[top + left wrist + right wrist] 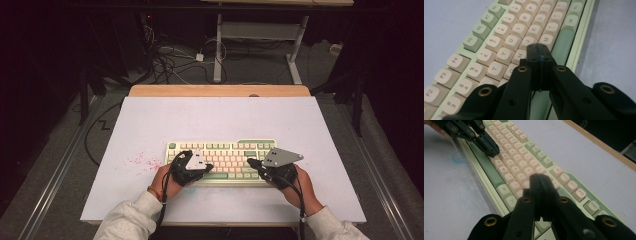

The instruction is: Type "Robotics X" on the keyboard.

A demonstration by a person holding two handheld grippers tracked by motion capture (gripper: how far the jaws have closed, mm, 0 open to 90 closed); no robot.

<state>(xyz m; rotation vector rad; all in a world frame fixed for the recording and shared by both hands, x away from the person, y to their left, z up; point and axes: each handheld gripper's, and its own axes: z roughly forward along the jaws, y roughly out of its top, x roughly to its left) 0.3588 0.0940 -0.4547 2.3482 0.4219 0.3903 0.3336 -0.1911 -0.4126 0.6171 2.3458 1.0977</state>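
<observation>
A pale green keyboard [222,159] with cream keys lies on the white table top [225,120], near the front. My left gripper [209,166] is shut with nothing between its jaws. In the left gripper view its tip [538,48] hovers over the lower letter rows of the keyboard [511,40], near the H and M keys, by the green space bar [560,46]. My right gripper [250,161] is also shut and empty, its tip [539,177] over the right end of the letter block of the keyboard [516,157]. The left gripper [493,151] shows farther along the same keys.
A pink speckled stain [142,161] marks the table left of the keyboard. A wooden strip [220,90] edges the far side. Beyond it, cables [170,60] lie on the floor by a white desk frame [218,45]. A faint blue smudge [456,158] sits near the keyboard's front.
</observation>
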